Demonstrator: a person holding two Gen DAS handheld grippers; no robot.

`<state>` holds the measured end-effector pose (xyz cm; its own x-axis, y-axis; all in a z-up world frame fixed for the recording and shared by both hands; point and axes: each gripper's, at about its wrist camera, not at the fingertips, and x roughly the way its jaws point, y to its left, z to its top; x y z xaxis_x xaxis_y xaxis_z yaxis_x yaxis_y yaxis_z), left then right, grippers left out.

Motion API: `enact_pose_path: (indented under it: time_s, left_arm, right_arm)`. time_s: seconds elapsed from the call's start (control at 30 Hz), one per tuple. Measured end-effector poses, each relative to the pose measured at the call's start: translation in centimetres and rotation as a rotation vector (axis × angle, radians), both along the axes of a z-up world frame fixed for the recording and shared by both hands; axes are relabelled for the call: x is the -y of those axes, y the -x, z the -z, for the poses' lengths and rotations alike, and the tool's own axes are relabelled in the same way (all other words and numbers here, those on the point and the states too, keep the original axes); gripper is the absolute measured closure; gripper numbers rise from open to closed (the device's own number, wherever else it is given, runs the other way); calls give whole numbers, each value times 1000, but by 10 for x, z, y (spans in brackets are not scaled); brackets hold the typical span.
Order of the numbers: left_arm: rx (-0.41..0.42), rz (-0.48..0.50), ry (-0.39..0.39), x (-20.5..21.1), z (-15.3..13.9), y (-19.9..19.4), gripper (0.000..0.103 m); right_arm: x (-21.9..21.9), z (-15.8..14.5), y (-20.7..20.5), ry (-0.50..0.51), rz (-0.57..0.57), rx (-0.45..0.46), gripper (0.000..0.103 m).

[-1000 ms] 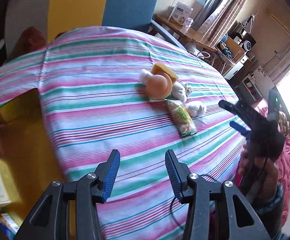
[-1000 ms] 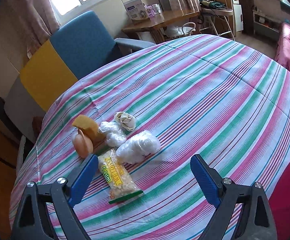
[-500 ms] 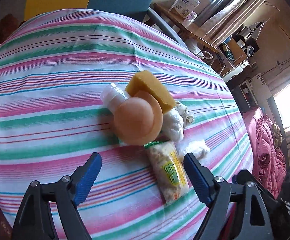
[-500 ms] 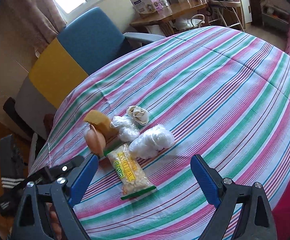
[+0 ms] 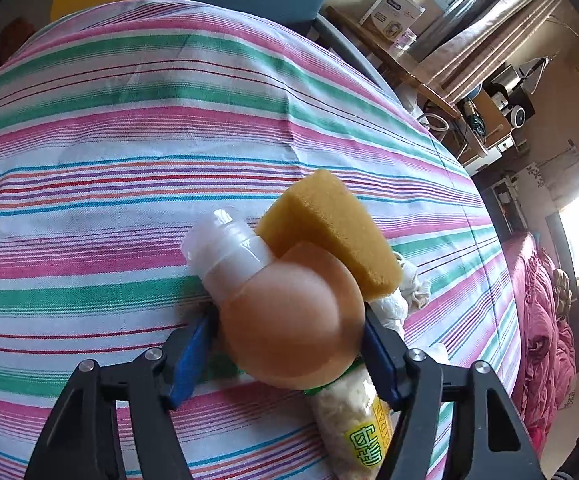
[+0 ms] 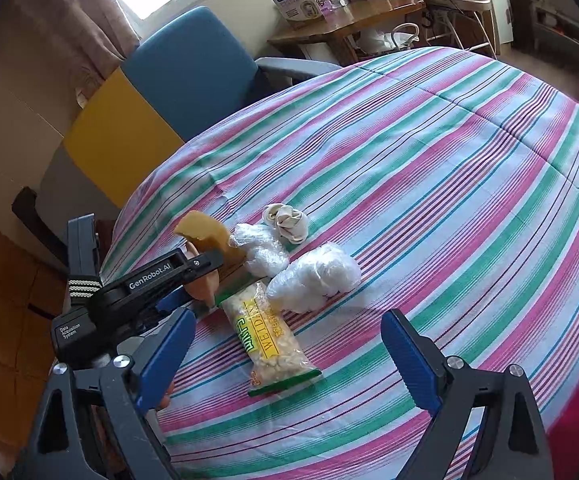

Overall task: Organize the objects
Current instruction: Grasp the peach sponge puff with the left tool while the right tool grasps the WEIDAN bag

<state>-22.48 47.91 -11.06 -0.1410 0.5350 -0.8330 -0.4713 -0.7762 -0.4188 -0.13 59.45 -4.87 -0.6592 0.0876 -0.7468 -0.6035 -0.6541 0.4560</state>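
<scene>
An orange bottle with a clear cap (image 5: 289, 316) lies on the striped tablecloth (image 5: 109, 152), a yellow sponge (image 5: 329, 224) leaning on it. My left gripper (image 5: 289, 354) has its blue pads on both sides of the bottle's round base; I cannot tell if they press it. In the right wrist view the left gripper (image 6: 193, 280) sits at the bottle (image 6: 203, 286) beside the sponge (image 6: 207, 234). A snack packet (image 6: 273, 336), two clear bags (image 6: 313, 276) and a rolled cloth (image 6: 285, 222) lie close by. My right gripper (image 6: 285, 360) is open and empty above the packet.
A blue and yellow chair (image 6: 161, 92) stands behind the table. A wooden desk with a box (image 6: 329, 16) is at the back. A red bedcover (image 5: 545, 344) lies off the table's right side. The tablecloth (image 6: 449, 160) stretches wide to the right.
My left gripper moved forward onto the bottle and its jaws narrowed around the base. My right gripper stayed open and shifted slightly nearer the packet.
</scene>
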Motion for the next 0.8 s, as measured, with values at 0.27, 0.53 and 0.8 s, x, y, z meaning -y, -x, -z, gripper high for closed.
enact_pose_path:
  time_s: [0.27, 0.53, 0.8]
  left_arm:
    - [-96, 65, 39, 30, -25, -29, 45]
    - [-167, 88, 38, 94, -60, -74, 46]
    - [-186, 90, -12, 162, -92, -115, 46]
  right_arm:
    - [-3, 3, 2, -10, 4, 20, 8]
    - [17, 13, 23, 9, -158, 70, 29]
    - [35, 35, 51, -78, -246, 237, 31]
